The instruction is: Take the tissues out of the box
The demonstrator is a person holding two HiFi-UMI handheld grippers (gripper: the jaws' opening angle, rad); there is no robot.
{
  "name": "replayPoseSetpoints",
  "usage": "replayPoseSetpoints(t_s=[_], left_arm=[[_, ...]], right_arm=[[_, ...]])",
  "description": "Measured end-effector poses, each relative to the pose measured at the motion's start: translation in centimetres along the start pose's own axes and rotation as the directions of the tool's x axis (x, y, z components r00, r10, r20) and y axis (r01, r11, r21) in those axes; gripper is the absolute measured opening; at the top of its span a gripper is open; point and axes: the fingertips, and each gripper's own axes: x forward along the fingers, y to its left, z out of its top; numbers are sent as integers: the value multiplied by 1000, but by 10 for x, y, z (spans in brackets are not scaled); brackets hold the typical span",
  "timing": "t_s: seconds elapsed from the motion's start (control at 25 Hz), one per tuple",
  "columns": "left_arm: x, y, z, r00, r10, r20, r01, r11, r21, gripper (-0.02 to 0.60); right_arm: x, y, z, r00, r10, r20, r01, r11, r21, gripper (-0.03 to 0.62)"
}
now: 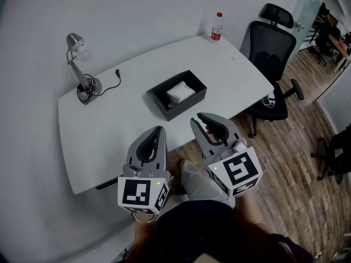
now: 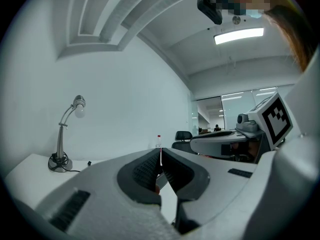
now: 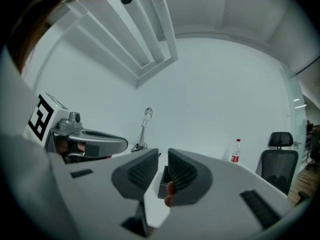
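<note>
A black open box stands near the middle of the white table, with a white stack of tissues inside it. Both grippers hover short of the table's near edge, apart from the box. My left gripper is shut, its tips meeting with nothing between them. My right gripper is open by a narrow gap with nothing in it. Through that gap I see one end of the box. A finger shows behind the right jaw.
A silver desk lamp with a black cord stands at the table's far left. A plastic bottle with a red label is at the far right corner. A black office chair stands right of the table on the wooden floor.
</note>
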Motion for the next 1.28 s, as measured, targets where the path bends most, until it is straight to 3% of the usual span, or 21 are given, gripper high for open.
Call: replayPoseSetpoints(t_s=[0.68, 1.28], left_arm=[[62, 30, 4, 1000, -18, -5, 18, 1000, 18, 26], [114, 67, -3, 1000, -5, -25, 5, 1000, -3, 26]], right_arm=[[61, -41, -19, 997, 7, -72, -6, 1000, 4, 142], [123, -61, -53, 976, 58, -212, -60, 998, -3, 216]])
